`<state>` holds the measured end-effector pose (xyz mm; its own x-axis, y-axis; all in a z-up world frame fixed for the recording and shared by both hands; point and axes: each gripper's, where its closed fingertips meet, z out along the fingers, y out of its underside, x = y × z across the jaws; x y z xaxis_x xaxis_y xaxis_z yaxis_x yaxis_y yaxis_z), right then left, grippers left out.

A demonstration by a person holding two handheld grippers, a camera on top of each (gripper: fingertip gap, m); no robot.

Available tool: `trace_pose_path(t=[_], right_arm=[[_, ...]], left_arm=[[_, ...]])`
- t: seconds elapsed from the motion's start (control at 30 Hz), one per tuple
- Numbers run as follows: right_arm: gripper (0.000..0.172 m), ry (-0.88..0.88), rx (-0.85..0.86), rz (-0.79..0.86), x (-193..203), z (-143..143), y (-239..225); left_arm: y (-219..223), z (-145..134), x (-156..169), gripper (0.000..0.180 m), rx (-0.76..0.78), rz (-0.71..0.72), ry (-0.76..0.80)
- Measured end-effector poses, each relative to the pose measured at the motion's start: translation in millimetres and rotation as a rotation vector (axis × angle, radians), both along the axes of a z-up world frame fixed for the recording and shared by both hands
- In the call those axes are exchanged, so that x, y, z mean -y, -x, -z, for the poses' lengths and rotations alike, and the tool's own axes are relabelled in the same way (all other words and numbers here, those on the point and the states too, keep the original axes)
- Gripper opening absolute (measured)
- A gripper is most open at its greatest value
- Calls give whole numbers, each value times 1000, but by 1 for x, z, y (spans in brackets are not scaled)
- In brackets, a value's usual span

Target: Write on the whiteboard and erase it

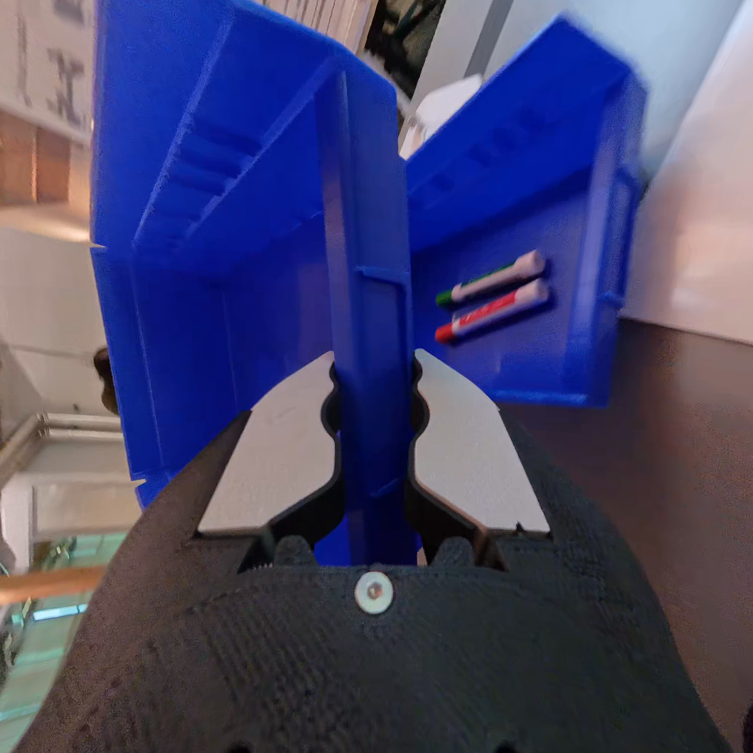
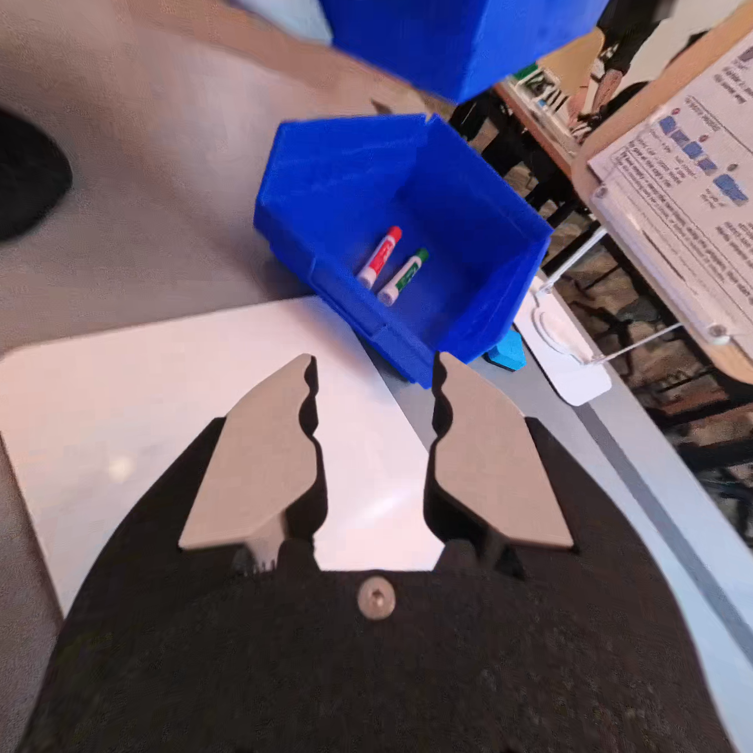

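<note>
My left gripper (image 1: 373,366) is shut on the wall of a blue plastic bin (image 1: 244,203) and holds it tilted in the air; the same bin shows at the top of the right wrist view (image 2: 448,40). A second blue bin (image 2: 468,212) stands on the table at the far corner of the whiteboard (image 2: 163,407). In it lie a red marker (image 2: 381,256) and a green marker (image 2: 403,275). The left wrist view also shows this bin (image 1: 529,366), the green marker (image 1: 493,277) and the red marker (image 1: 493,311). My right gripper (image 2: 375,366) is open and empty above the whiteboard's right part.
A light blue block (image 2: 507,352) lies behind the standing bin's right corner. A white base with a clear sign holder (image 2: 566,358) stands at the table edge on the right, with a printed sheet (image 2: 692,203) above it. A dark round object (image 2: 24,175) is at far left. The grippers' ends are close to 20 cm from one another.
</note>
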<state>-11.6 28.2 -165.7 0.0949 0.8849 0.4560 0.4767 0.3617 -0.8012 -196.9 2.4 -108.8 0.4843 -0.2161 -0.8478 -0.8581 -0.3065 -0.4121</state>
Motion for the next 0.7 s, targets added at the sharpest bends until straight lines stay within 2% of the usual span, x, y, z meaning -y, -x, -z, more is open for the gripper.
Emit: trace_pose_path(t=[0.13,0.27,0.3,0.37,0.43,0.7], right_arm=[[68,195,-252,16,10,-58,2],[65,201,-461,83,0,-102,-13],[58,173,-476,119,-8,-106,-18],[32,79,-455,221,-30,-108,-35],[18,50,-421,243,-41,-104,-48],[10,-19,-441,375,-71,-98,-82]], left_arm=[[-76,3,-11,31,-62,172,-14],[-133,14,-19,31,-120,285,3],[-145,19,-20,31,-138,311,6],[-165,24,-25,32,-168,343,-4],[-174,27,-34,33,-177,335,-10],[-206,34,-63,35,-203,370,-37]])
